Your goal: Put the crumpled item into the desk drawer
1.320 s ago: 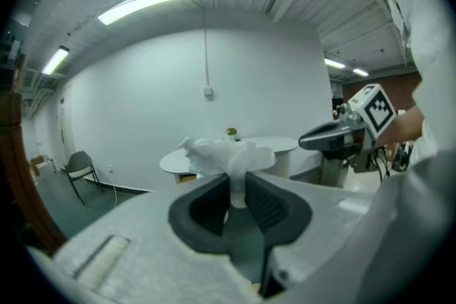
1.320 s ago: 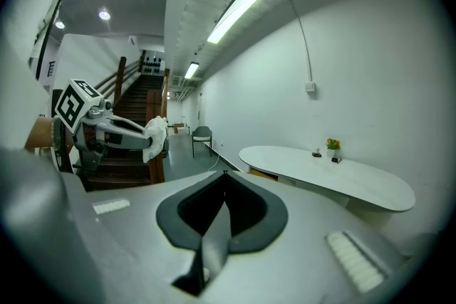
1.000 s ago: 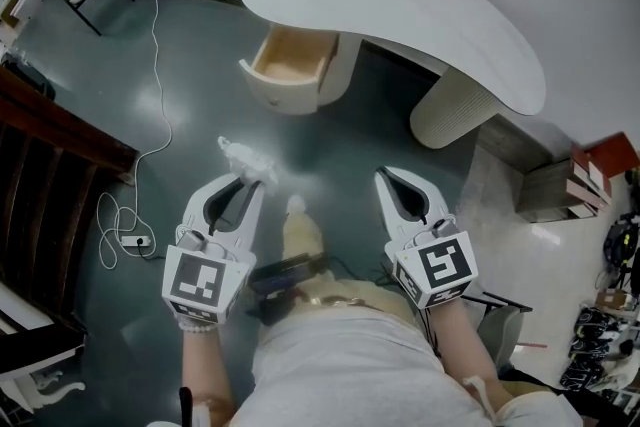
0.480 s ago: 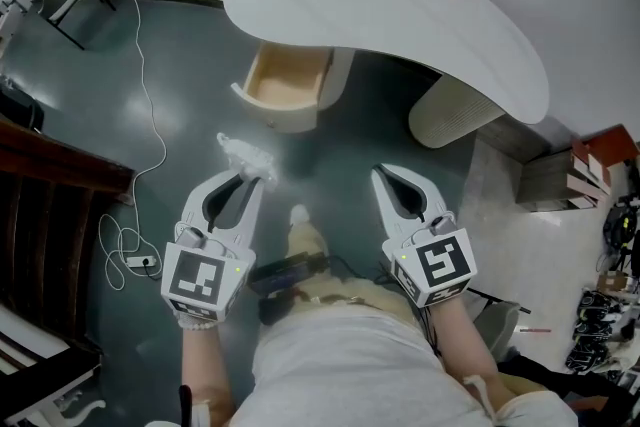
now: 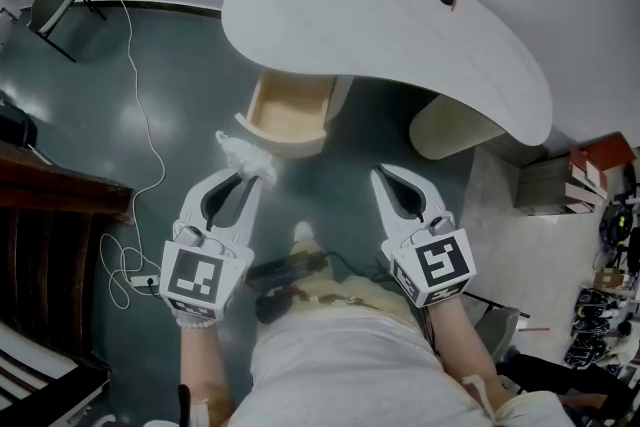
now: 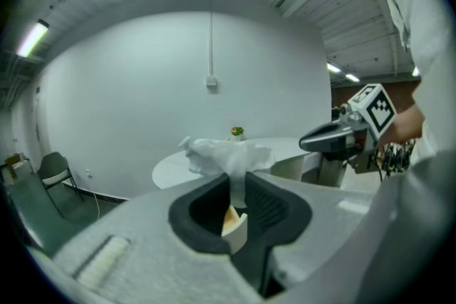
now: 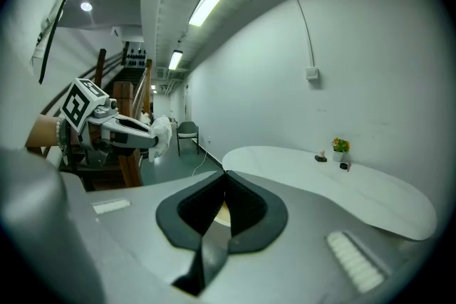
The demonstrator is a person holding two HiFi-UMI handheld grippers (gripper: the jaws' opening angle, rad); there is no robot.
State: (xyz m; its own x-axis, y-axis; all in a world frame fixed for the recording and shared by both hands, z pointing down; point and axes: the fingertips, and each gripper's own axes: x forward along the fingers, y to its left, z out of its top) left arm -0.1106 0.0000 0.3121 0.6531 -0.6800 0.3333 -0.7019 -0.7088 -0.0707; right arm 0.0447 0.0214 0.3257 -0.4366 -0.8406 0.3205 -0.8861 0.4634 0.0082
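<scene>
Head view — left hand-held gripper [image 5: 250, 177] pinching crumpled item [image 5: 243, 155] near open drawer [image 5: 288, 112], right hand-held gripper [image 5: 383, 177] alongside, jaws together

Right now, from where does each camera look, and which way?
Head view: on the person's head, steeply down at desk, open drawer, left gripper, right gripper, torso.
Left gripper view: along its jaws, shut on the crumpled item, toward the desk; right gripper at right.
Right gripper view: along shut jaws toward the desk; left gripper at left.
Shared: the desk.
</scene>
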